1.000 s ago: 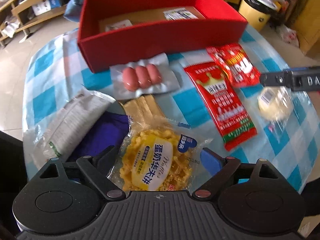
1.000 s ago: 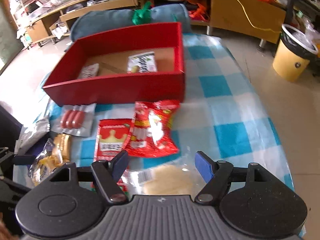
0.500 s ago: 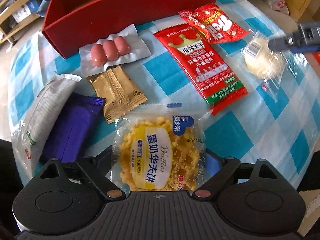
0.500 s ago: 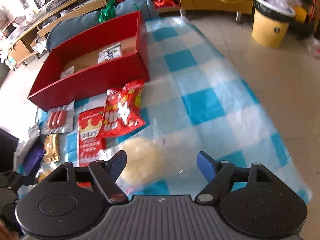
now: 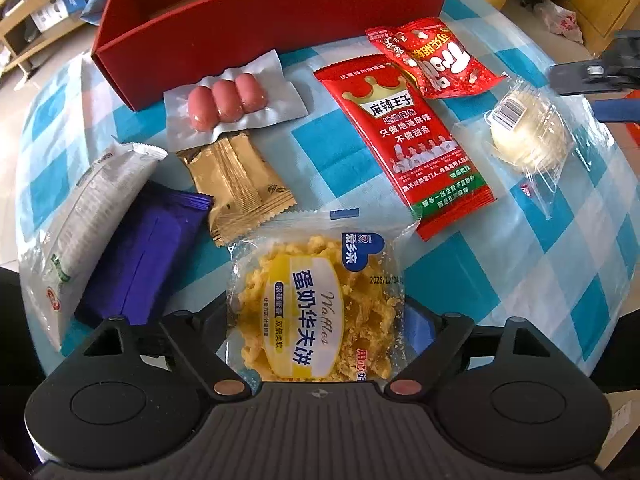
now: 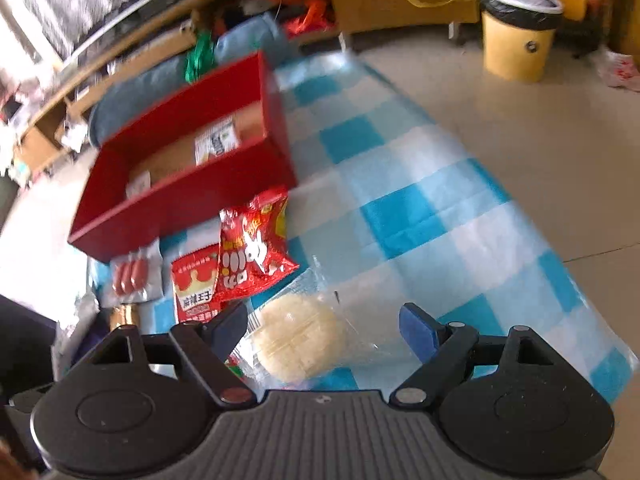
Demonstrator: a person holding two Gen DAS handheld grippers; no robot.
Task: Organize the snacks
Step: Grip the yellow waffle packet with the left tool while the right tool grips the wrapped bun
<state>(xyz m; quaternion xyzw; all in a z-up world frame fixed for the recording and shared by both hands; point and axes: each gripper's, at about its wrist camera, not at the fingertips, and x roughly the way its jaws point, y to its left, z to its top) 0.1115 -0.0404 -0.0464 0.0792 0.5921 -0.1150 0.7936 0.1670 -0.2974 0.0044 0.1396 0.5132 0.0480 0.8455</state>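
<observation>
A clear waffle packet (image 5: 316, 300) with a yellow and white label fills the gap between the fingers of my left gripper (image 5: 316, 320). Both pads press its sides, and its far edge overlaps a gold packet (image 5: 240, 184). A round pale rice cake (image 6: 298, 340) in clear wrap lies on the checked cloth inside my right gripper (image 6: 320, 324). Those jaws are opening and the pads stand clear of the cake. In the left wrist view the right gripper (image 5: 596, 92) hangs just beyond the same cake (image 5: 528, 132). The red box (image 5: 260, 12) stands at the back.
On the cloth lie a sausage pack (image 5: 226, 100), a long red packet (image 5: 404, 136), a small red bag (image 5: 436, 56), a purple packet (image 5: 140, 256) and a white bag (image 5: 92, 216). Two packets (image 6: 218, 142) lie in the box. The table edge and a yellow bin (image 6: 516, 40) are to the right.
My left gripper tipped down and its jaws narrowed onto the waffle packet. My right gripper rolled and shifted, so the rice cake now lies between its widening jaws.
</observation>
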